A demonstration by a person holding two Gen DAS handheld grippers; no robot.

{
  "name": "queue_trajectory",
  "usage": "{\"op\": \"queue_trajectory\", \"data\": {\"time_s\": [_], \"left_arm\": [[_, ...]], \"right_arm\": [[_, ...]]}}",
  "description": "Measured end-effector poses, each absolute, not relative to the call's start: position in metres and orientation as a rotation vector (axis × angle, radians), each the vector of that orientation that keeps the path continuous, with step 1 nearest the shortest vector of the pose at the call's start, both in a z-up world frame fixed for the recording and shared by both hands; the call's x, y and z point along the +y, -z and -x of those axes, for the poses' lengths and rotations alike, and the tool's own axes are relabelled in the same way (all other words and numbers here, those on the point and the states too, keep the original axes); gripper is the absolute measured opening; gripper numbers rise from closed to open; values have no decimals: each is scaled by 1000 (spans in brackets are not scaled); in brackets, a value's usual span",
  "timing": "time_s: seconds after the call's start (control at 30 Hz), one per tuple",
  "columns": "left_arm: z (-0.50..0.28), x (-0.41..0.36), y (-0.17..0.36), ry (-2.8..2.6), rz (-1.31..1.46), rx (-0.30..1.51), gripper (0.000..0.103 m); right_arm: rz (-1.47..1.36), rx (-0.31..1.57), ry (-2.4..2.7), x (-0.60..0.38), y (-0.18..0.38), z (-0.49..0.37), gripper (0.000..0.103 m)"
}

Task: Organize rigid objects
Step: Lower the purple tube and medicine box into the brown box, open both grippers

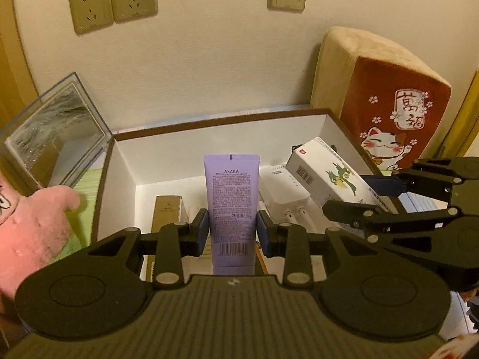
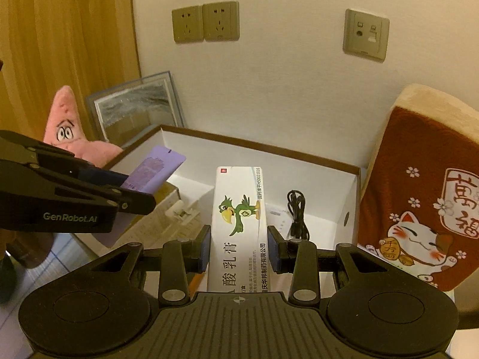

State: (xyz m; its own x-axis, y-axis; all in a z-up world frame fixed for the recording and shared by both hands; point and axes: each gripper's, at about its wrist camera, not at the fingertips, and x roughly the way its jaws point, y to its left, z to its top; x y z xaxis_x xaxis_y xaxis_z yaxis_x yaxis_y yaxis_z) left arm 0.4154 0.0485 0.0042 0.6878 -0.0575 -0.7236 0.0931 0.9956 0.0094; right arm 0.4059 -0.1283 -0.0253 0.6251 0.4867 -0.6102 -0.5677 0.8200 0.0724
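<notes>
My left gripper is shut on a purple tube that stands upright between its blue pads, above the near edge of an open white box with a brown rim. The right gripper is shut on a long white carton with a green parrot, held lengthwise over the same box. In the left wrist view the right gripper shows at the right with the carton. In the right wrist view the left gripper shows at the left with the tube.
Inside the box lie a tan carton, a white adapter and a coiled black cable. A pink star plush and a framed picture stand left of it, a red cat cushion right. A wall with sockets is behind.
</notes>
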Motion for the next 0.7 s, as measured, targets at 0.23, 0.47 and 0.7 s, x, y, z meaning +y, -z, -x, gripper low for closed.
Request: {"op": "queue_trajectory", "data": {"time_s": [0.23,0.47,0.7], "left_arm": [[-434,47,21,89,-46,876,30],[-442,49,42,90,-48,928,30],[-446,54,54,87,-40,977,30]], "right_arm": [[145,698,-610,-123,43,-418,35],[140,726,-609,-122,54,-426,35],[136,745,-612,-120,59,-427,35]]}}
